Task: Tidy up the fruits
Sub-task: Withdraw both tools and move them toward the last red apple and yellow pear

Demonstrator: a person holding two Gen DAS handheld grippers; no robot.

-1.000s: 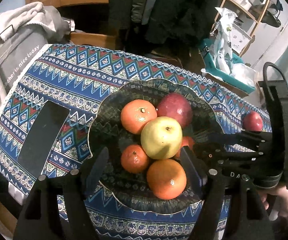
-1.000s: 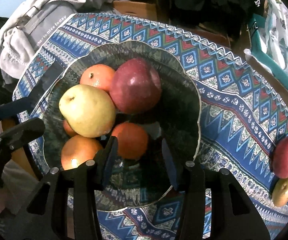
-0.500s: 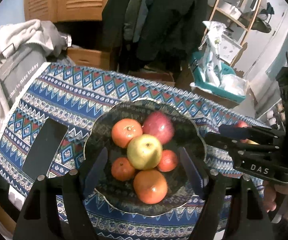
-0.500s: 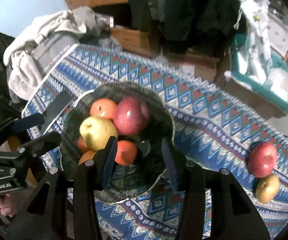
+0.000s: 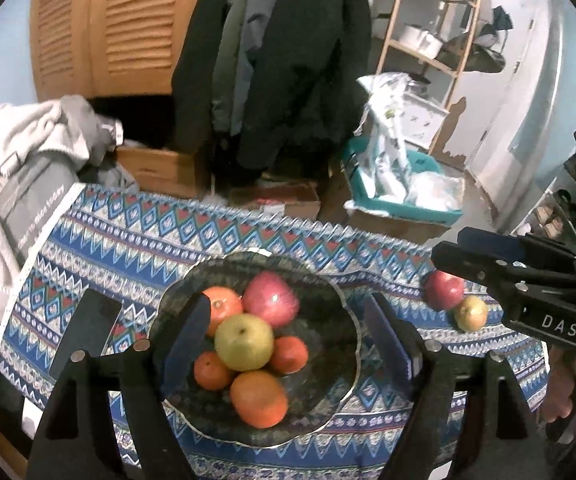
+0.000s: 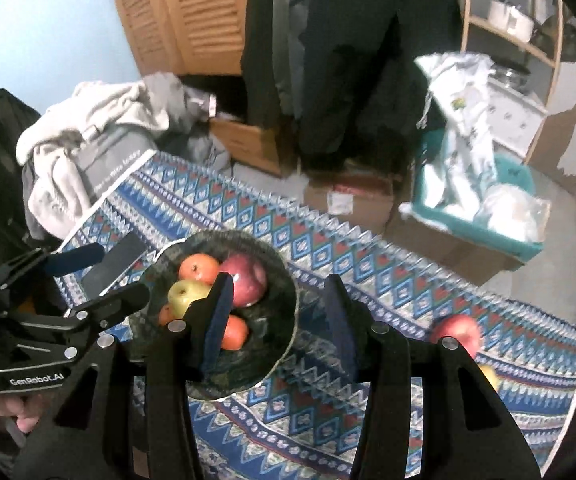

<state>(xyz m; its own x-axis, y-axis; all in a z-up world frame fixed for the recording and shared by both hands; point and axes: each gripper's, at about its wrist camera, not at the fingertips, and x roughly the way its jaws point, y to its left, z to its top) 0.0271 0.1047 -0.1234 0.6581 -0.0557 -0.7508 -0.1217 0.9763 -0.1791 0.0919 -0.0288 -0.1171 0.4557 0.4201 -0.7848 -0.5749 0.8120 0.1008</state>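
Observation:
A dark scalloped bowl [image 5: 339,308] [image 6: 284,280] on the patterned cloth holds a yellow-green apple [image 5: 244,342], a red apple [image 5: 270,299] and several oranges [image 5: 259,398]. On the cloth to the right lie a second red apple [image 5: 443,290] [image 6: 455,330] and a small yellow apple [image 5: 471,313]. My left gripper [image 5: 288,340] [image 6: 118,274] hovers high over the bowl, its jaws opening, nothing between them. Over the bowl's right side, my right gripper [image 6: 278,326] [image 5: 449,246] stands open with its jaws narrow and nothing in them.
A flat black phone-like slab [image 5: 84,332] lies left of the bowl. Grey and white clothes [image 5: 16,160] pile up past the table's left edge. Behind the table are cardboard boxes [image 5: 276,196], a teal bin with bags [image 5: 399,184], hanging coats and a wooden shelf.
Both grippers have risen away from the bowl, so it looks smaller and more of the room shows. The left jaws have spread wider. The fruit has not moved.

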